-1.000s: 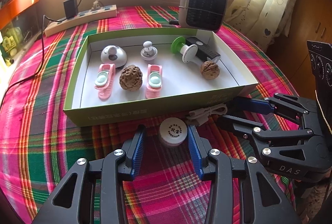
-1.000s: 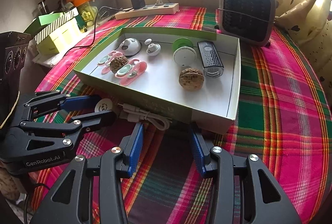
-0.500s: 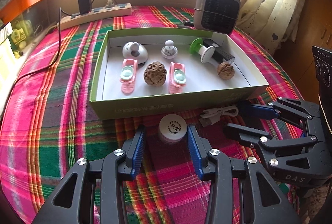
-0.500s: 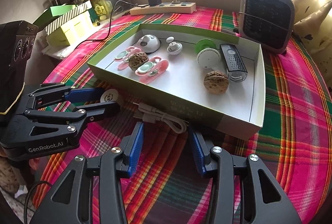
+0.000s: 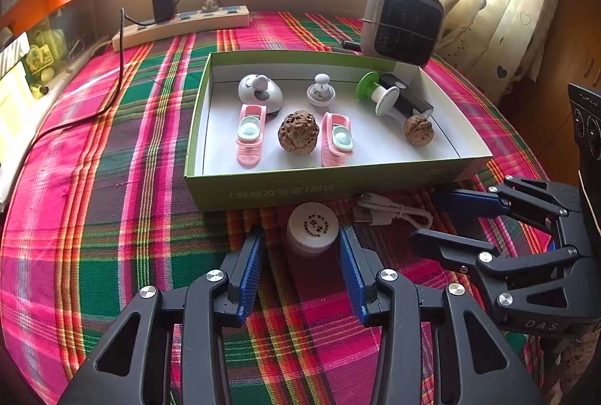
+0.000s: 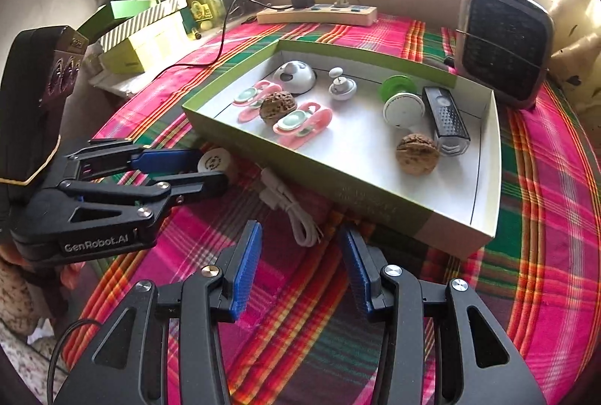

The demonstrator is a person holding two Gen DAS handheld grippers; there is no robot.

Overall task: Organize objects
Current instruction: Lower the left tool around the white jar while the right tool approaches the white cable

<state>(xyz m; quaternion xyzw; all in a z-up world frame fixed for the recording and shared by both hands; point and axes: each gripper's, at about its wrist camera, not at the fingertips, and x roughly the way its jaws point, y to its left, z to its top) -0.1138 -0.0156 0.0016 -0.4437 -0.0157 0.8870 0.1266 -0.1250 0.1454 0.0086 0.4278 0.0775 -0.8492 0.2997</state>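
A small white round jar [image 5: 312, 227] stands on the plaid cloth just in front of the green box [image 5: 330, 181]. My left gripper [image 5: 302, 241] is open, its blue pads on either side of the jar and not touching it; it also shows in the right wrist view [image 6: 203, 166]. A coiled white cable [image 6: 291, 213] lies in front of the box. My right gripper [image 6: 299, 247] is open and empty, just short of the cable. The box holds two walnuts [image 5: 298, 132], two pink clips [image 5: 249, 134], a white dome, a knob, a green-white spool and a black grater.
A grey fan heater [image 5: 403, 21] stands behind the box at the right. A power strip [image 5: 180, 25] with a black charger lies at the back, its cord trailing left. Green and striped boxes [image 6: 146, 29] sit off the table's left side.
Both grippers have drawn back and swung left, so the box sits farther right in the left wrist view. The jar stays between the left pads. Both stay open.
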